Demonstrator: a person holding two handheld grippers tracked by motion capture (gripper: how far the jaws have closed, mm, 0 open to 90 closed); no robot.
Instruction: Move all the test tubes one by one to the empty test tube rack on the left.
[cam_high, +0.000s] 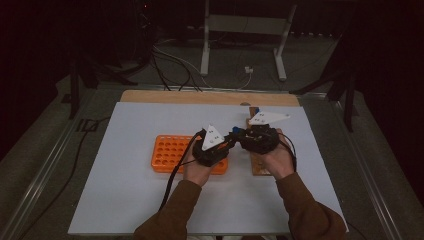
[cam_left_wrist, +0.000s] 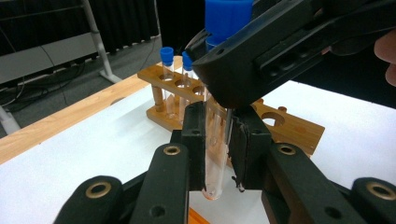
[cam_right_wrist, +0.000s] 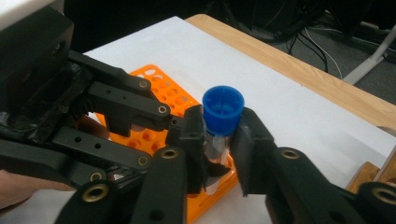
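I have one clear test tube (cam_left_wrist: 215, 154) with a blue screw cap (cam_right_wrist: 223, 108), standing upright in the air above the white tabletop. Its rounded bottom end hangs free, and a faint pinkish tint shows at its base. It sits between the orange tube rack (cam_high: 172, 152) and the wooden rack (cam_left_wrist: 261, 123), touching neither.

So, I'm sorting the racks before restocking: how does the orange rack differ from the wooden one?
The orange rack is bright plastic with a dense grid of small holes; the wooden rack is brown with few, wider holes. The orange rack's visible holes look empty, while the wooden rack holds blue-capped tubes. Both sit on the white table.
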